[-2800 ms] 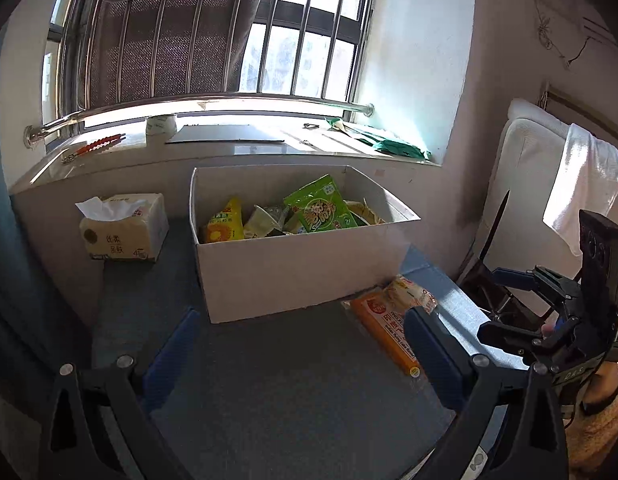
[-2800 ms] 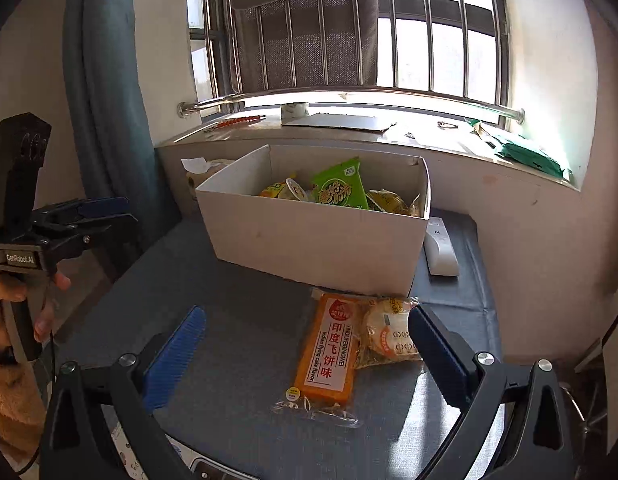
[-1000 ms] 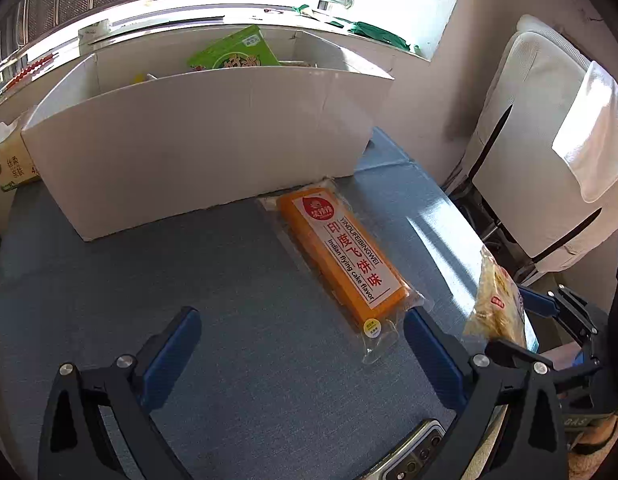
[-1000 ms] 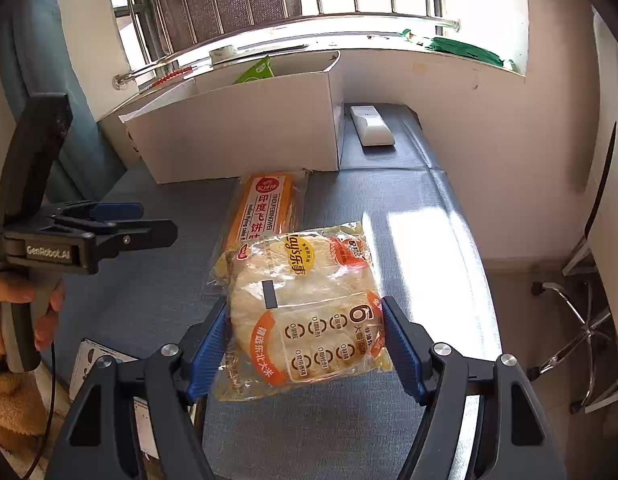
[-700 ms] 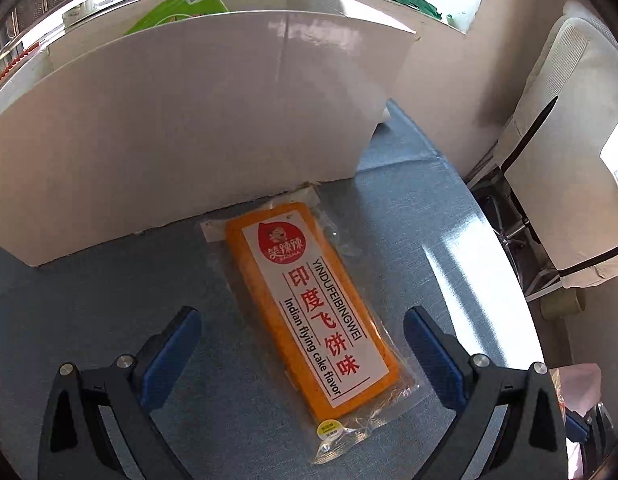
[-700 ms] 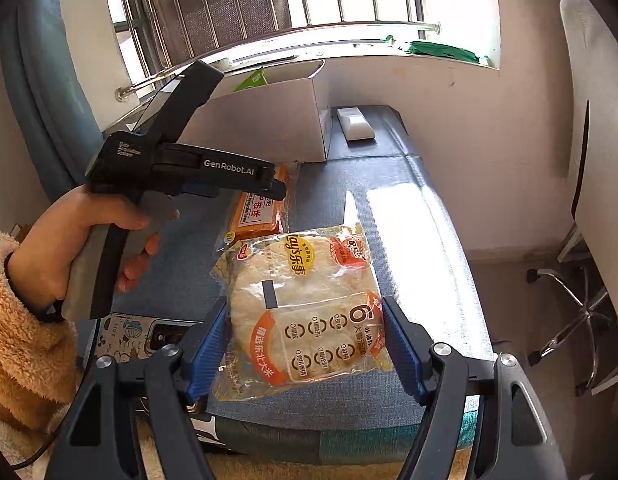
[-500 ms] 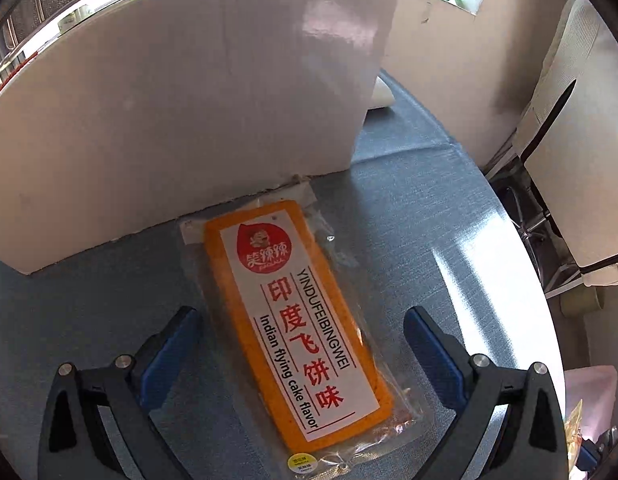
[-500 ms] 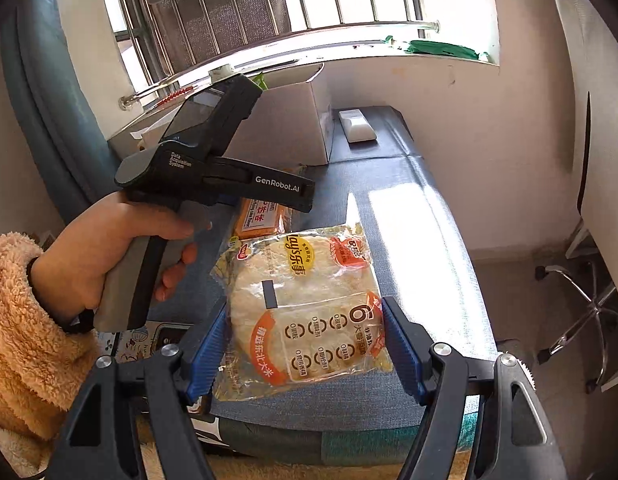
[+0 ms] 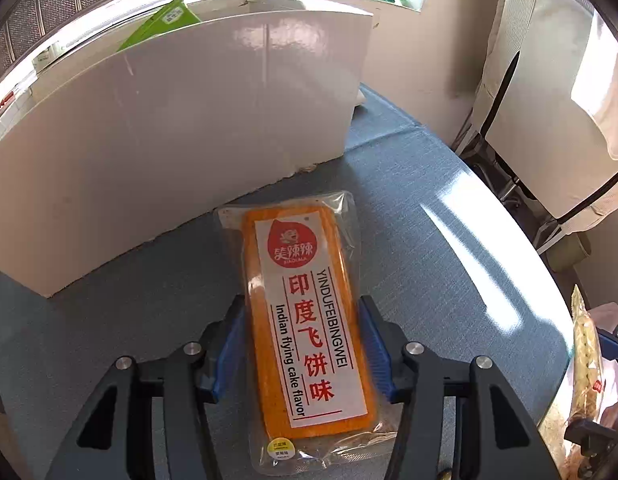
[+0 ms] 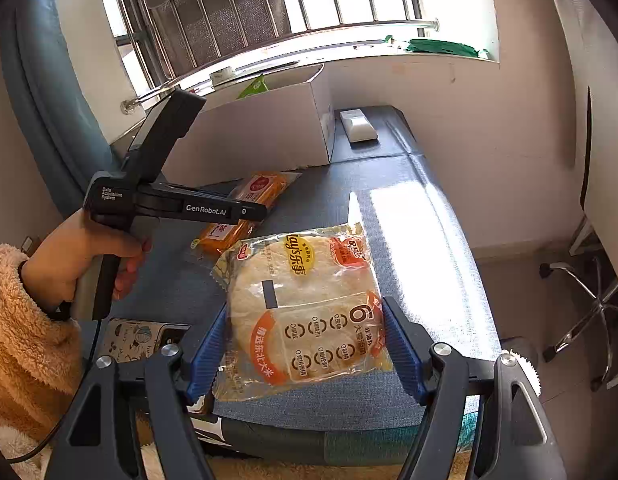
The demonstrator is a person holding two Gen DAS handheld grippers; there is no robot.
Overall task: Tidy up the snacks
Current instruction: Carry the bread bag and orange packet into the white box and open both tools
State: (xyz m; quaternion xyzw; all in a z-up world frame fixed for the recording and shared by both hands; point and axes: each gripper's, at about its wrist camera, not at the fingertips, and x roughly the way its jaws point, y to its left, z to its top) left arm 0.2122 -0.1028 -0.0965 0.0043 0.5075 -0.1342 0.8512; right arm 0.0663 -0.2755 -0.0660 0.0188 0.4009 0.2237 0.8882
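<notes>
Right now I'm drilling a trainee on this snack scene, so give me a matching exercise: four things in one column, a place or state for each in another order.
Things:
1. orange pack
2. rice cracker bag
3. green packet
4. remote

Places or states:
A. sticking up out of the white box
B. clamped in the right claw
C. lying on the blue top beside the box
D. between the left claw's fingers, flat on the blue top

Pairs: 1-D, 2-B, 3-A, 4-C

Box contents (image 9: 165,24) — mostly hidden behind wall
</notes>
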